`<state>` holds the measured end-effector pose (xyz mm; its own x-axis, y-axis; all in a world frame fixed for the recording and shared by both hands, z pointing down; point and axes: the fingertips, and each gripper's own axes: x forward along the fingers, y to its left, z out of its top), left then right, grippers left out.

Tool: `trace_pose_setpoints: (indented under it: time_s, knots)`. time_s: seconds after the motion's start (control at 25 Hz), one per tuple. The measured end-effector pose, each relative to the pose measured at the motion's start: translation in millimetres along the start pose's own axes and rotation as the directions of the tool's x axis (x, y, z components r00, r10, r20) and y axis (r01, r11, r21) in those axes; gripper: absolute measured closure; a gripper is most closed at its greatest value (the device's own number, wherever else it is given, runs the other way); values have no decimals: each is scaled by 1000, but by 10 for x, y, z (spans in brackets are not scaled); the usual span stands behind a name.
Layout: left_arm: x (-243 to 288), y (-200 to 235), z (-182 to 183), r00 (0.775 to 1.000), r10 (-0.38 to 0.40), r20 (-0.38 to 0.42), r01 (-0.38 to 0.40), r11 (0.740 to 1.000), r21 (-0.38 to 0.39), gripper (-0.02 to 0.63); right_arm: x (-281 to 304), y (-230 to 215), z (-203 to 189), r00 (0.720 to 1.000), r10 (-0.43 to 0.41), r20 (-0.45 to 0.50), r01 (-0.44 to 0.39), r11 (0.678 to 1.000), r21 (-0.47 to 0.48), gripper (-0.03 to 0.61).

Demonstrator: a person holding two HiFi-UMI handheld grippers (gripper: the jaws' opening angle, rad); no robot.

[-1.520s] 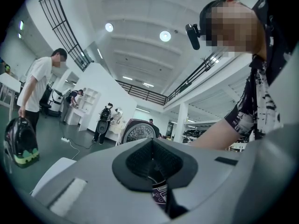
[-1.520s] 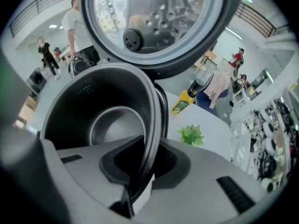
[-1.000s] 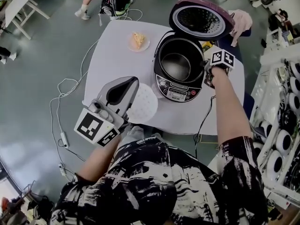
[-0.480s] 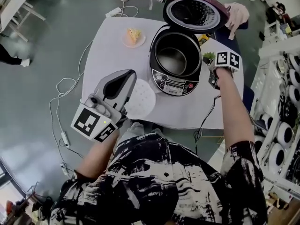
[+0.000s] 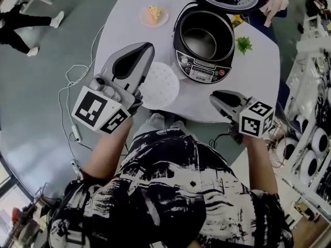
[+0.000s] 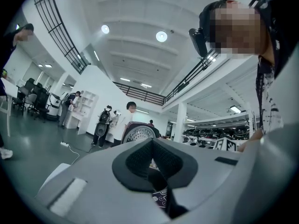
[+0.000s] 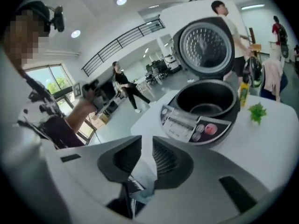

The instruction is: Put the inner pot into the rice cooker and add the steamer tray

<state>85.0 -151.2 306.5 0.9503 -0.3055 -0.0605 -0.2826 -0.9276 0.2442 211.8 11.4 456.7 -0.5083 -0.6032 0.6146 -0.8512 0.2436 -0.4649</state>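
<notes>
Head view: above the person, facing steeply down; white table (image 5: 121,35) and rice cooker (image 5: 204,37) lie well below.
Left gripper view: low, facing level; the cooker's open lid (image 6: 138,133) is ahead.
Right gripper view: tilted down at the rice cooker (image 7: 205,107), near.
Shared: lid in all three views; cooker body and table in head and right gripper views.

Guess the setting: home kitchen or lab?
Probably an open lab or office hall, not a kitchen: mezzanine railing under a high ceiling, shelving racks beside the white table, cables across the grey floor.
</notes>
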Motion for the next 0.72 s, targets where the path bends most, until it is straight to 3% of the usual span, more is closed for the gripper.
trace_pose_setpoints:
  time_s: [0.12, 0.24, 0.32, 0.48, 0.72]
  knots:
    - [22, -9, -26, 1000, -11, -11, 11, 1000, 2, 609, 569, -7, -546, 998, -18, -59, 24, 994, 104, 444]
    - [24, -28, -68, 999, -24, -24, 24, 1000, 2, 609, 1102, -190, -860, 995, -52, -89, 74, 962, 264, 351]
    - [-1, -24, -100, 999, -27, -33, 27, 1000, 2, 609, 1402, -295, -1027, 989, -77, -123, 113, 940, 321, 315]
    - [-106, 48, -151, 998, -19, -52, 19, 1000, 0, 609, 1761, -510, -1291, 963, -175, -204, 240, 902, 360, 302]
    - [-270, 258, -160, 998, 15, -69, -14, 1000, 6, 609, 2065, -715, -1470, 925, -240, -295, 346, 854, 389, 335]
